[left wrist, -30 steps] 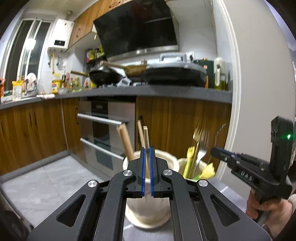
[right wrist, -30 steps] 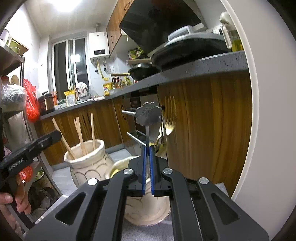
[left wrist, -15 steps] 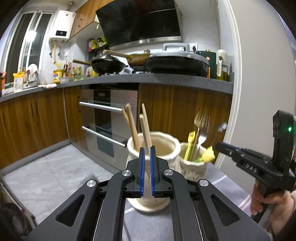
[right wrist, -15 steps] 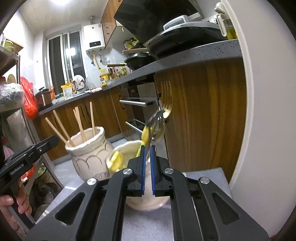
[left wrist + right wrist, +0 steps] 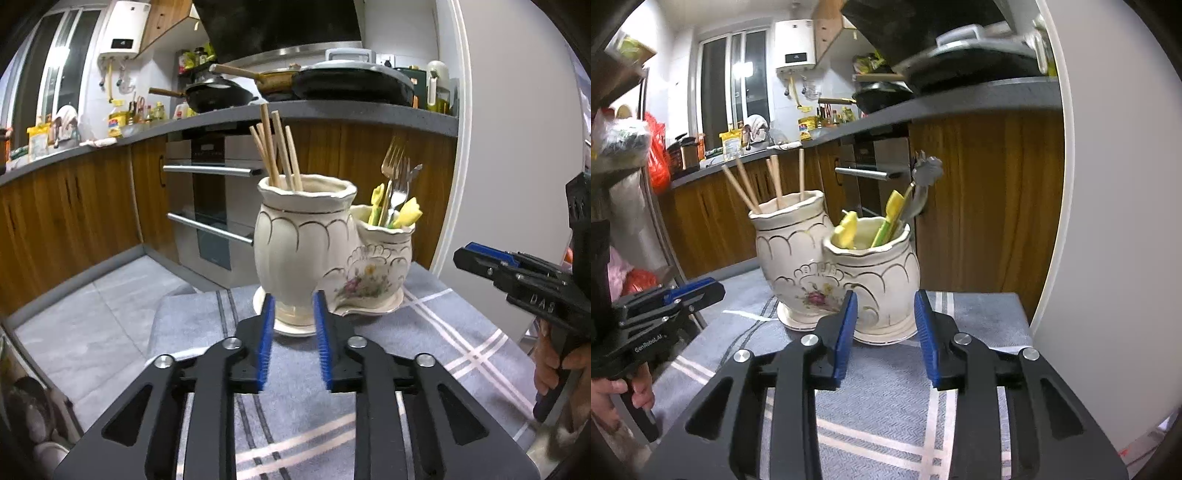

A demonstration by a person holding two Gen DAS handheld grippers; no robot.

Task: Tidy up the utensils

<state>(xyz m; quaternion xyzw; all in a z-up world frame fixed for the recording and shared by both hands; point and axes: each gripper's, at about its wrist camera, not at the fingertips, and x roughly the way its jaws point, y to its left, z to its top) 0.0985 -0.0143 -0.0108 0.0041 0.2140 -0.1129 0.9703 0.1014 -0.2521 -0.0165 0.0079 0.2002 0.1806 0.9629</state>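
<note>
Both hand-held grippers have just let go and pulled back. A second ago the left gripper [image 5: 291, 328] pinched a wooden chopstick over the taller jar and the right gripper [image 5: 886, 325] pinched a flower-ended metal utensil over the shorter jar. Now both sets of blue pads stand apart with nothing between them, low in front of the double ceramic utensil holder [image 5: 325, 243].

The chopsticks [image 5: 277, 147] stand in the holder's taller jar. The forks [image 5: 397, 173], yellow-handled utensils [image 5: 408, 212] and the flower-ended utensil [image 5: 925, 173] stand in its shorter jar. This suggests that both pieces are delivered and the sorting is near its end or finished.

The holder sits on a grey striped cloth [image 5: 424, 332]. Beyond the holder the cloth's far edge drops to the kitchen floor. To the holder's right a white wall [image 5: 1108, 221] stands close. In front of the holder, bare cloth gives both grippers open room.
</note>
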